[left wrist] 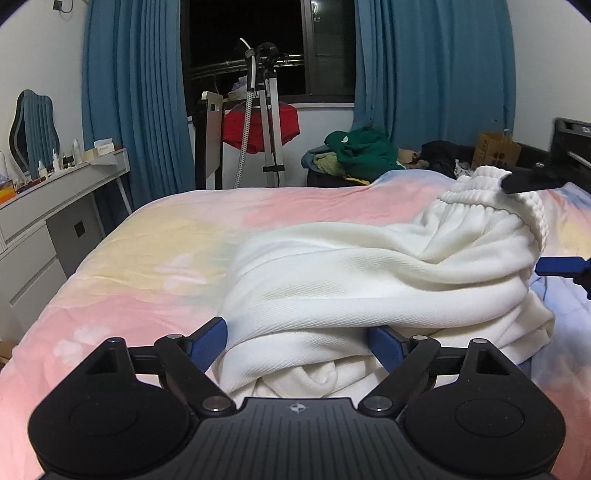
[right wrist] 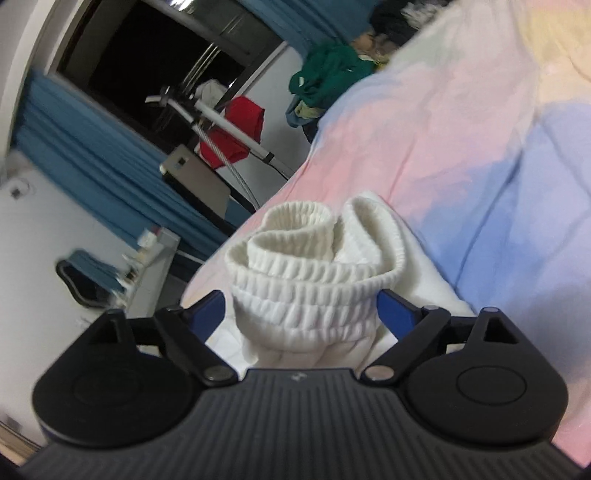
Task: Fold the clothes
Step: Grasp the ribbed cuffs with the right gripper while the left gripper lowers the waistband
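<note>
A white knitted garment (left wrist: 351,280) lies crumpled on the bed (left wrist: 147,258), over the pink, yellow and blue cover, toward the bed's right side in the left wrist view. Its ribbed elastic waistband (right wrist: 314,273) is bunched at the far end, curled into loops.

The left gripper (left wrist: 297,343) sits low at the near end of the garment with its blue fingers (left wrist: 208,341) spread wide; a fold of white cloth bulges between them (the right finger is partly covered by it), but the pads do not pinch it. The right gripper (right wrist: 301,312) is at the waistband end, rolled to one side so that the room looks tilted in its view. Its fingers (right wrist: 393,310) are also spread wide, with the gathered waistband sitting between them, loose rather than squeezed.

Beyond the bed stand blue curtains (left wrist: 136,92), a dark window (left wrist: 251,33), a pile of green clothes (left wrist: 362,151) and a grey bench (left wrist: 55,192) with small bottles.
</note>
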The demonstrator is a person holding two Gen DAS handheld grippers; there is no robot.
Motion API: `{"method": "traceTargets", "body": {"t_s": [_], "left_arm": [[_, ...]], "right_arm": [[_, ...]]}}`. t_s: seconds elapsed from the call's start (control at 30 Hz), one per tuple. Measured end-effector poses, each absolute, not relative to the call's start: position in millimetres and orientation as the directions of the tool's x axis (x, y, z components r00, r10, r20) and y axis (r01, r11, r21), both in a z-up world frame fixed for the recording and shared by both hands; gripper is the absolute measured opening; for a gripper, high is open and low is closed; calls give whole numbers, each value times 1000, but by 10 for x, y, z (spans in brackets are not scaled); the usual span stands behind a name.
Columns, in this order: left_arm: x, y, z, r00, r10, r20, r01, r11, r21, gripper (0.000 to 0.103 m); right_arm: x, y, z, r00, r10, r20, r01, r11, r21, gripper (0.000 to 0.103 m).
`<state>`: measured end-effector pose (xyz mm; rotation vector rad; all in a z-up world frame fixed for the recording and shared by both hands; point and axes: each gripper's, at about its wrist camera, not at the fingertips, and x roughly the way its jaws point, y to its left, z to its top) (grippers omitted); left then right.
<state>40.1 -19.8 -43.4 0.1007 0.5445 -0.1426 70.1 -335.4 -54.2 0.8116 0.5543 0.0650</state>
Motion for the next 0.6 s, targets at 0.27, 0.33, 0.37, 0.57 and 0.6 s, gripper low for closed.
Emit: {"method": "traceTargets", "body": {"t_s": [0.27,0.33,0.37,0.57,0.6], "left_arm": [[533,-213,-462,842,-115,-527,156,987,34,85],[545,-226,-460,843,-119,-524,158,987,32,85],[551,-225,-456,843,-119,-525,157,987,28,85],[579,-168,-432,838,-132,-529,151,989,-8,85],[575,-161,-425,838,-135,-528,151,988,-14,85]], "right_arm": [[828,-3241,-728,837,183,-515,234,732,640,94],[845,-3273,-773,848,175,-501,242,713,658,88],[844,-3257,-758,853,160,-497,240,725,646,83],[766,-3220,-593,891,144,-431,175,767,617,49],[754,-3233,-563,899,153,-410,156,764,626,45]]}}
